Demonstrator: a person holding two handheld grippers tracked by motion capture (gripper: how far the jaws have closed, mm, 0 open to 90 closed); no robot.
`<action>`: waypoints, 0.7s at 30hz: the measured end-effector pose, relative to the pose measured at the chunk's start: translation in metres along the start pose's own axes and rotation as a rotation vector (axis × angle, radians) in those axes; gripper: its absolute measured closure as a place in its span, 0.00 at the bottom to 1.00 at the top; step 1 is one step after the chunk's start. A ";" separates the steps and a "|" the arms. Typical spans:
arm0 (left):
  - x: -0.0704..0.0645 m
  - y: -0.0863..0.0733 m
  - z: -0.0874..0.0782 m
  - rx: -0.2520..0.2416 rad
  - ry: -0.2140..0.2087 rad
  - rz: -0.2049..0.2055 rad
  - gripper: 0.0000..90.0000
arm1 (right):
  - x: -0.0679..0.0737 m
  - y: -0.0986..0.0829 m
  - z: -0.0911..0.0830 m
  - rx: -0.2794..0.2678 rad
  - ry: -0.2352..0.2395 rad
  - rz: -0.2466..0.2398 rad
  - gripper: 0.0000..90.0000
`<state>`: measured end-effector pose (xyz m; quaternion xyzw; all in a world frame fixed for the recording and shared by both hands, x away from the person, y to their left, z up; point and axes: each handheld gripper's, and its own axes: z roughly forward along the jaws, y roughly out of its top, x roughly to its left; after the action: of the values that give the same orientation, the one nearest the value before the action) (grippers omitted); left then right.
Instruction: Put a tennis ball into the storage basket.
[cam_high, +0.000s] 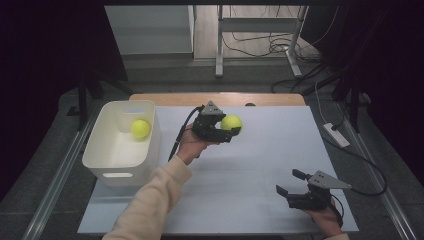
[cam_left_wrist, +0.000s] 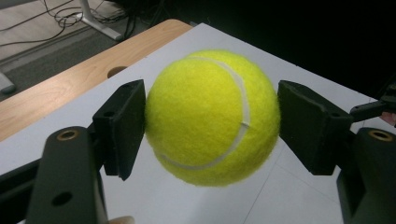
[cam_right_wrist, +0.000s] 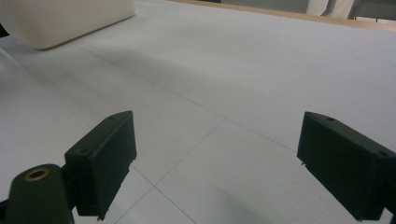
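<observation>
Clearly, from the high view, the left gripper (cam_high: 226, 129) is clamped on a fuzzy yellow-green tennis ball (cam_high: 232, 122), held above the grey table mat (cam_high: 240, 195) to the right of the white plastic rectangular bin (cam_high: 116, 172). A second yellow-green tennis ball (cam_high: 140, 128) already lies inside that bin, near its far wall. The right gripper (cam_high: 291, 183) rests low on the mat, well right of the bin and nearer the person, its jaws apart and holding nothing.

Seen along the left gripper view, the two black pads press the held ball's sides (cam_left_wrist: 212, 116); the ball hangs clear of the mat, with the wooden table edge (cam_left_wrist: 56, 88) beyond.

Along the right gripper view, the jaws stand wide over bare mat, and the bin's corner (cam_right_wrist: 60, 21) shows far off.

Judging by this, the carrying step is under way: the ball seems bound for the bin. The next move would call for swinging leftward, rising enough to clear the bin's near-side rim, then releasing above its open floor. Open mat lies between ball and bin, so nothing blocks the way.
</observation>
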<state>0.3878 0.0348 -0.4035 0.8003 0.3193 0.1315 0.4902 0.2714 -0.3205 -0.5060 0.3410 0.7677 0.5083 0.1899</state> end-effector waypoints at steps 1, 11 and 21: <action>0.000 0.000 -0.001 -0.001 0.000 0.001 0.31 | 0.000 0.000 0.000 0.000 0.000 0.000 0.13; 0.000 0.000 -0.009 -0.021 0.007 0.001 0.31 | 0.000 0.000 0.000 -0.003 -0.008 -0.001 0.13; 0.000 0.000 -0.021 -0.050 0.012 0.000 0.31 | 0.000 0.000 0.000 -0.003 -0.010 -0.001 0.13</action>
<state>0.3767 0.0494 -0.3932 0.7868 0.3191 0.1444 0.5082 0.2715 -0.3208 -0.5057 0.3429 0.7660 0.5078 0.1945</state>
